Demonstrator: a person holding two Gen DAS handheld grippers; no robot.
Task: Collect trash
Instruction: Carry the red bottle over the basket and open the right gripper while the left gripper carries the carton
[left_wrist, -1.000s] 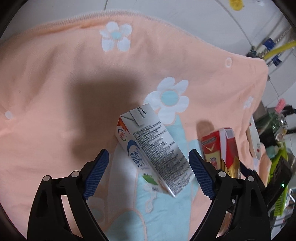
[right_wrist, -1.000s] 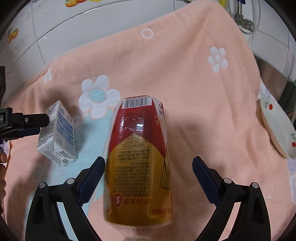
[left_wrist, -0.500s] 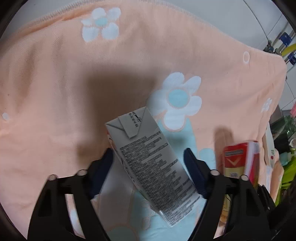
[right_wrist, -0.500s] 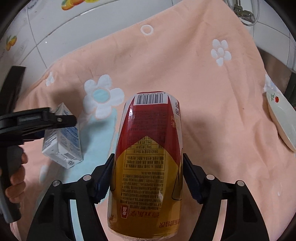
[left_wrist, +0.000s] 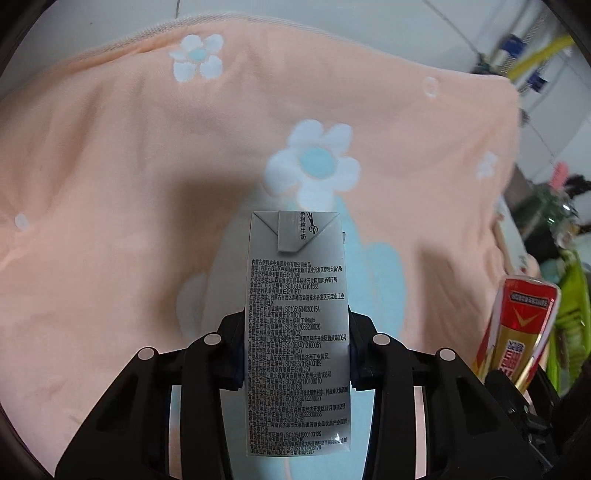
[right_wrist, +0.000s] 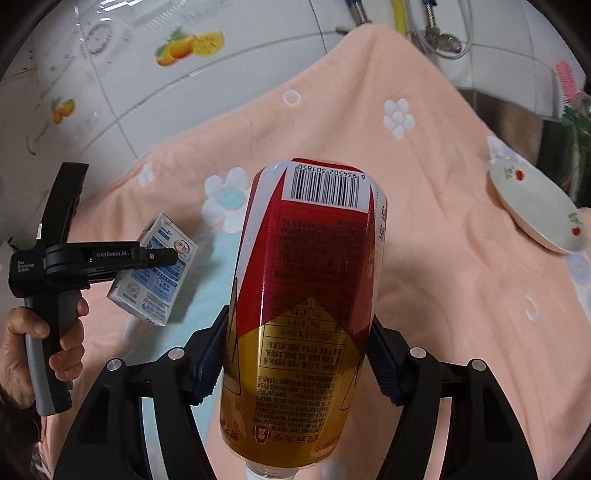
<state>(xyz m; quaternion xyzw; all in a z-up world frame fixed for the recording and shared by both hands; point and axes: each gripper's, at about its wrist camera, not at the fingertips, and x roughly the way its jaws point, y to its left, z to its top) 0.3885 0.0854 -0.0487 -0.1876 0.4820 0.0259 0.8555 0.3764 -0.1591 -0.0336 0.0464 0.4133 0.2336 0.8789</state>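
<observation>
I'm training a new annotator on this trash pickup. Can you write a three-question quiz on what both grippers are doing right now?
1. True or false: the left gripper is shut on the milk carton.
2. The right gripper holds: A) the plate B) the red and gold bottle C) nothing.
3. What covers the surface under both items?

Key: 1 true; 2 B; 3 a peach flowered towel.

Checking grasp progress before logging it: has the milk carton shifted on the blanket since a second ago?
Yes. In the left wrist view the milk carton lay slanted between open fingers; now the left gripper clamps it, straight, its top just below the white flower.
</observation>
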